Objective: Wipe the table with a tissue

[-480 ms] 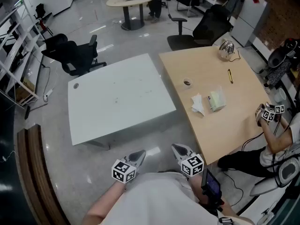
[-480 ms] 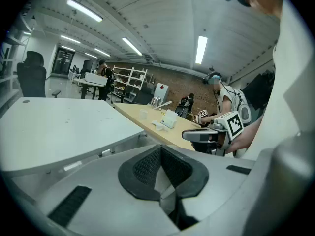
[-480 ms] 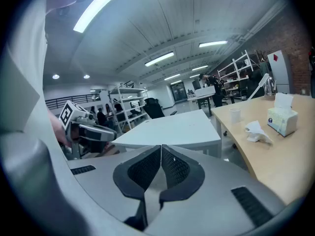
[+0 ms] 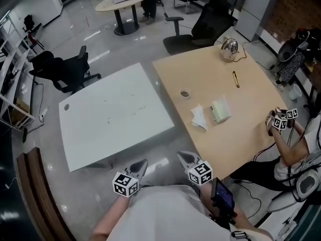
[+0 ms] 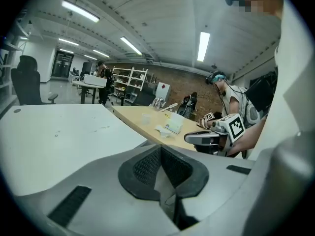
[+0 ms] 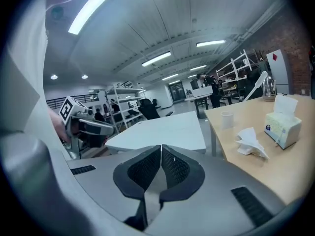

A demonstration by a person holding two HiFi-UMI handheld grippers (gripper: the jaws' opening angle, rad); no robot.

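left gripper and right gripper side by side, angled downward, fingers pressed together, empty

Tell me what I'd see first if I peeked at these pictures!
Two big tables stand side by side: a white table on the left and a wooden table on the right. On the wooden one lie a crumpled tissue and, right beside it, a tissue pack. At the bottom, the left gripper and the right gripper hang in front of the tables, both shut and empty.
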